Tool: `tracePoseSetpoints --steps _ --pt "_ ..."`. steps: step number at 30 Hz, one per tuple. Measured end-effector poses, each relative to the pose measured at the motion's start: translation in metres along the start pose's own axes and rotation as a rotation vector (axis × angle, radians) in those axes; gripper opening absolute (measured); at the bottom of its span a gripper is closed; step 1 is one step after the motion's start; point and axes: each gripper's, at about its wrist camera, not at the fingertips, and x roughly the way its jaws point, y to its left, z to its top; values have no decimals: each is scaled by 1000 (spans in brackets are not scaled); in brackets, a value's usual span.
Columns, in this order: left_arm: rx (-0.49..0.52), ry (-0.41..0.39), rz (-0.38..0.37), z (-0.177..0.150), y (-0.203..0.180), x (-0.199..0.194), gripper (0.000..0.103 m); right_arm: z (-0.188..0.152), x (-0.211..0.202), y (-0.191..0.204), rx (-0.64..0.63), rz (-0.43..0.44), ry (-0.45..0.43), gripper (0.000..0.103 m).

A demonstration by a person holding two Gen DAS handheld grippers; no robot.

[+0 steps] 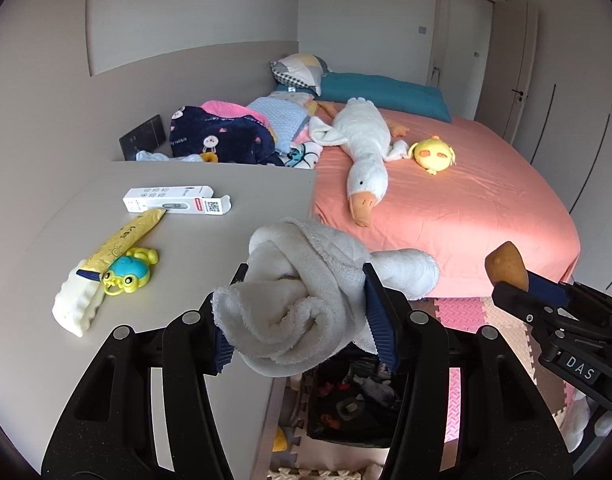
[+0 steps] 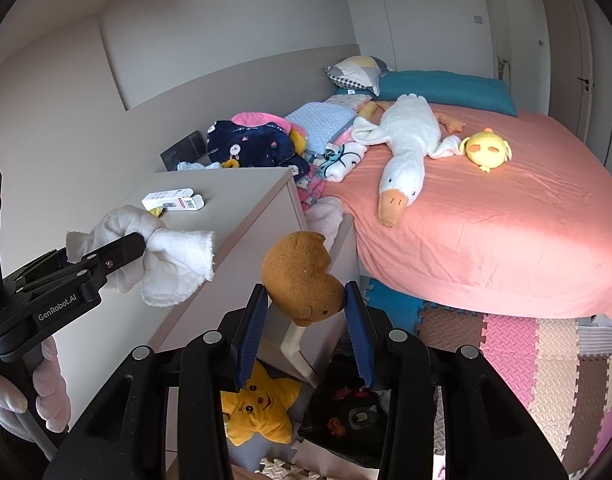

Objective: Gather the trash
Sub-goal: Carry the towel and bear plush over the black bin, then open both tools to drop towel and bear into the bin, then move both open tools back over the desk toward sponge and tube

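Note:
My left gripper (image 1: 302, 304) is shut on a crumpled white cloth (image 1: 306, 292) and holds it over the edge of the beige cabinet top (image 1: 234, 184); the cloth also shows in the right wrist view (image 2: 166, 252). My right gripper (image 2: 306, 320) is shut on a brown plush toy (image 2: 302, 276), held in the air beside the cabinet; the plush also shows at the right of the left wrist view (image 1: 505, 264). A dark bin (image 2: 345, 416) with mixed items stands on the floor below both grippers.
On the cabinet top lie a white box (image 1: 174, 200), a yellow tube (image 1: 122, 240), a blue-yellow toy (image 1: 126, 272) and a white ridged piece (image 1: 74, 304). A pink bed (image 2: 485, 220) holds a white goose plush (image 2: 401, 152), a yellow chick (image 2: 485, 150) and bedding. A yellow star plush (image 2: 258, 408) lies on foam floor mats (image 2: 525, 352).

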Motion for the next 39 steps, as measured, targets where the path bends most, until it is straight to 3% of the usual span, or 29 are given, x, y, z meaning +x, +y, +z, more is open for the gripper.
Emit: tracePoseSetpoints --steps 22,24,25,26,28,30,39 --pt "142 57 -124 -11 -75 20 54 2 -3 -61 136 -92 -11 41" --pt "146 58 -162 -13 -76 20 60 4 -3 -64 142 -108 -17 41" --pt "147 56 -175 -13 -76 19 70 5 -2 -65 147 -122 -21 43" --pt "141 40 -167 -13 -75 17 87 7 -3 -67 154 -136 -23 52" --pt "123 -21 -132 -12 -72 8 96 8 -6 -70 170 -155 -47 62" --pt "111 -52 -114 -8 -67 3 96 8 -8 -72 180 -168 -64 64" --pt "51 -38 -92 -3 -45 6 96 8 -4 -71 190 -168 -51 64"
